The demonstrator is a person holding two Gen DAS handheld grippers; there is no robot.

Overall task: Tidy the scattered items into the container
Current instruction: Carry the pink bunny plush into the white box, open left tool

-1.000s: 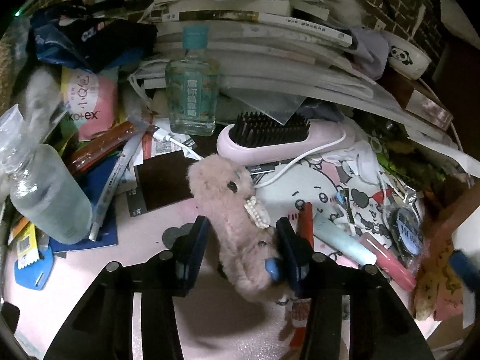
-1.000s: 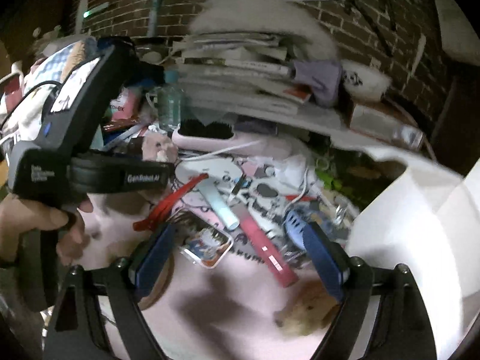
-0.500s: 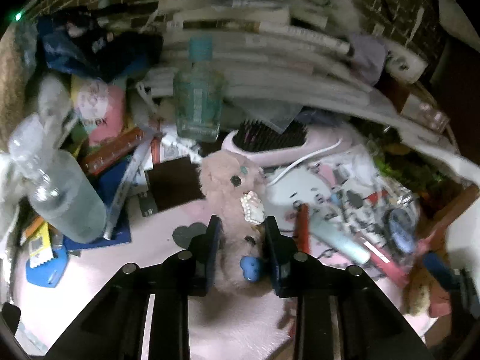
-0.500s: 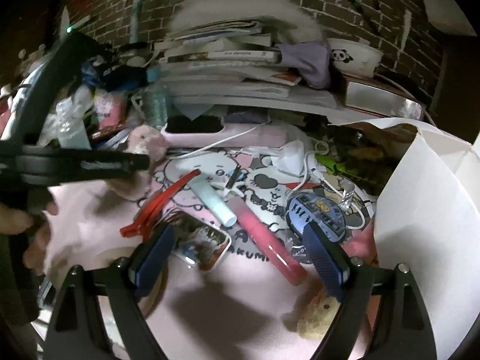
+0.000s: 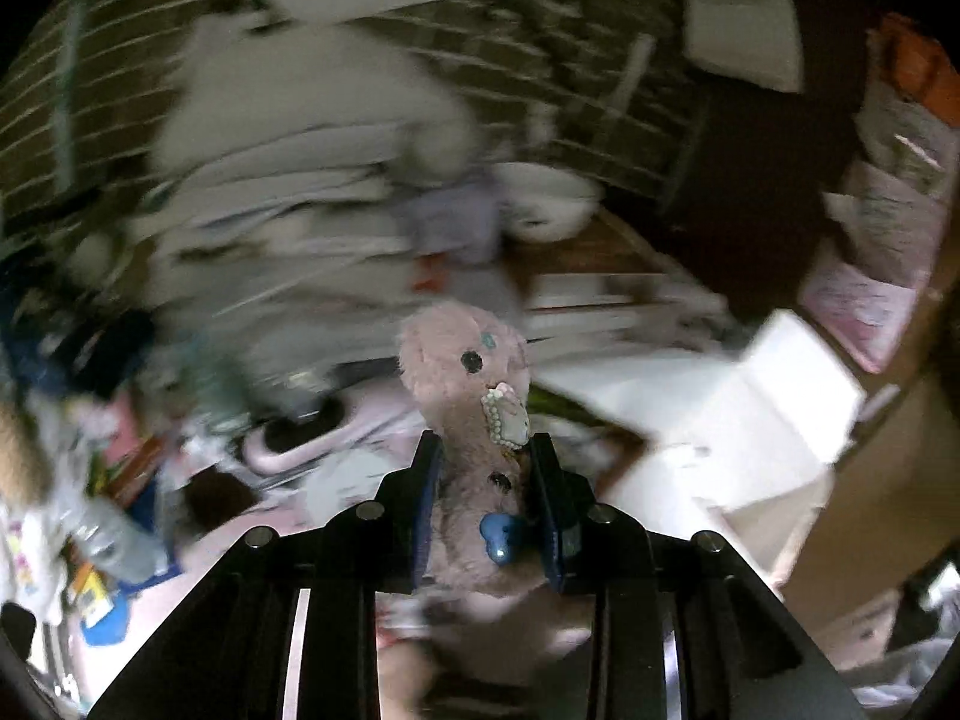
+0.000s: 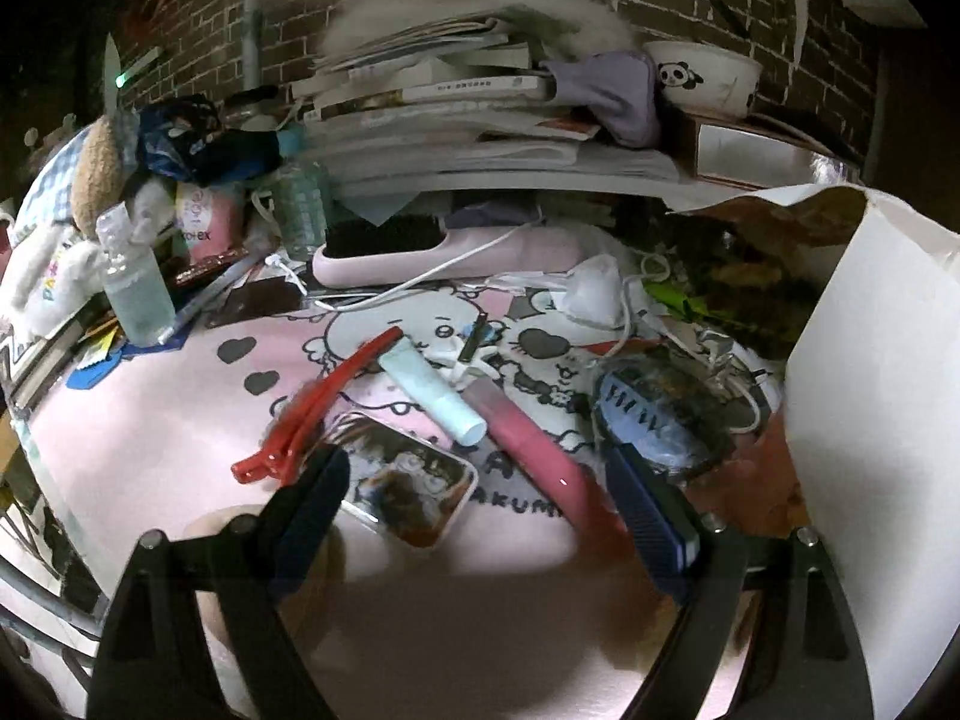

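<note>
Now the left claw is clamped on the fuzzy pink plush toy, lifted off the surface, its long body upright and its black bead eye and pearly nose facing right toward the white cardboard box. Background's blurred. The right claw hangs wide open, gripping nothing, above the pink cartoon-print mat. Beneath it lie a glossy red hair clip, a rounded picture phone case, a slim mint tube and a pink tube, both pointing diagonally.
</note>
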